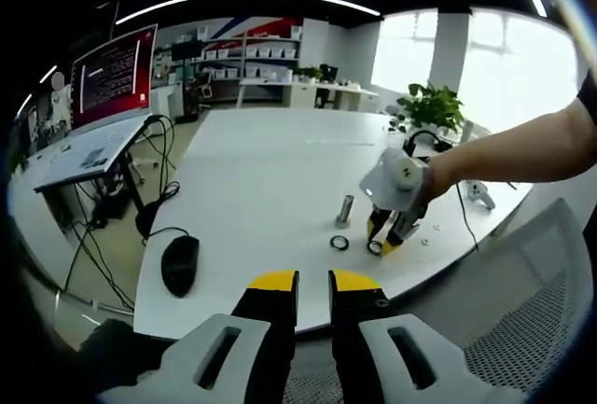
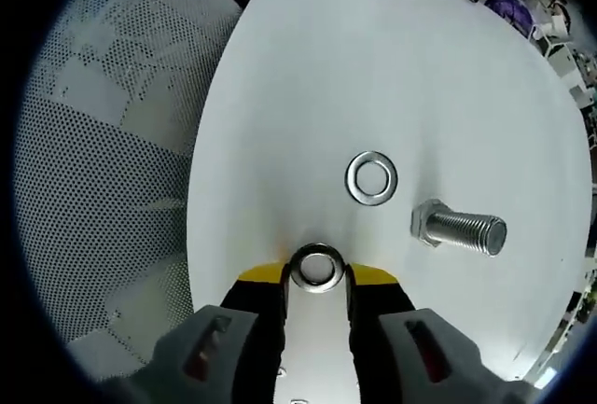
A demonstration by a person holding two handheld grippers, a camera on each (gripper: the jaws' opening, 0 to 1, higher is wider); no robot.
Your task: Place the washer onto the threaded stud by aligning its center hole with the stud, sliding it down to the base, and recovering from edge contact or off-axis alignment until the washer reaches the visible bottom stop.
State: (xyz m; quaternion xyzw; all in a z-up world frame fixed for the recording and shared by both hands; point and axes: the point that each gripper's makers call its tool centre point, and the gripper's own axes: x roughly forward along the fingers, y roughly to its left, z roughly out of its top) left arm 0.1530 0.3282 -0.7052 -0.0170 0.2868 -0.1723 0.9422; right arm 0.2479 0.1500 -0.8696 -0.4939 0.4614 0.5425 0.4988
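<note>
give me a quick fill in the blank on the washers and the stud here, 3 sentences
1. The right gripper has its jaws on either side of a ____ that lies on the white table.
2. The number of washers on the table is ____: washer between the jaws and second washer.
3. The threaded stud has ____ washer on it.

Missing words: washer; two; no

Left gripper (image 1: 312, 283): black jaws with yellow tips, on light grey slotted mounts. Right gripper (image 2: 317, 278): same black jaws, yellow tips, grey mounts with red-tinted slots. Person's forearm (image 1: 522, 152) bare; dark sleeve (image 1: 588, 96) edge at top.
</note>
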